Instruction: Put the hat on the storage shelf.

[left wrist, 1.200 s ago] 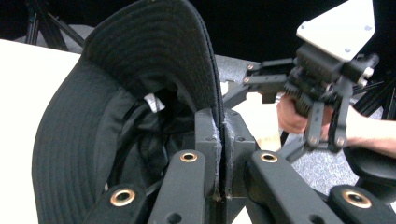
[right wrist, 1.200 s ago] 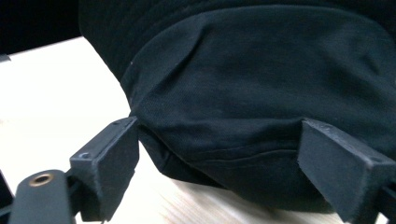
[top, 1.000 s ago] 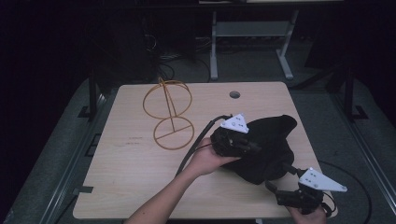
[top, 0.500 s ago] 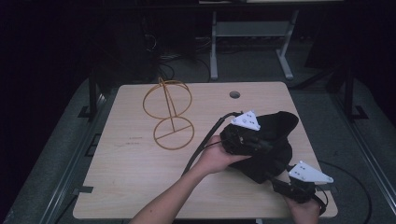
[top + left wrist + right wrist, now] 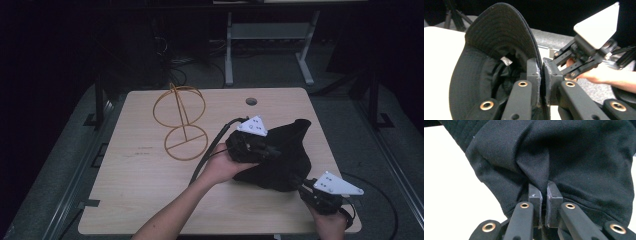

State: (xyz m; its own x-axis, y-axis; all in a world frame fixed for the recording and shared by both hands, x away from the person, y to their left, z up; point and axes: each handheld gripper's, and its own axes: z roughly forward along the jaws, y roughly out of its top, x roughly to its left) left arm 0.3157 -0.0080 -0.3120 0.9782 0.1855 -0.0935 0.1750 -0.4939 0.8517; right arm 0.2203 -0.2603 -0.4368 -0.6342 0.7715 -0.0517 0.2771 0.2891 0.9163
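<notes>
The black cotton bucket hat (image 5: 282, 159) sits on the right part of the pale wooden tabletop (image 5: 135, 190), beside a gold wire hat stand (image 5: 182, 122). It looks light and floppy, best taken by the stitched brim. The left gripper (image 5: 541, 75) pinches the brim; the right gripper (image 5: 545, 195), jaws just closing, nips a fold of fabric.

The hat (image 5: 579, 157) is matt black twill cloth with stitched rows on its brim. The worktop (image 5: 140, 190) looks like pale smooth wood laminate. The stand (image 5: 181, 122) is thin golden wire.
</notes>
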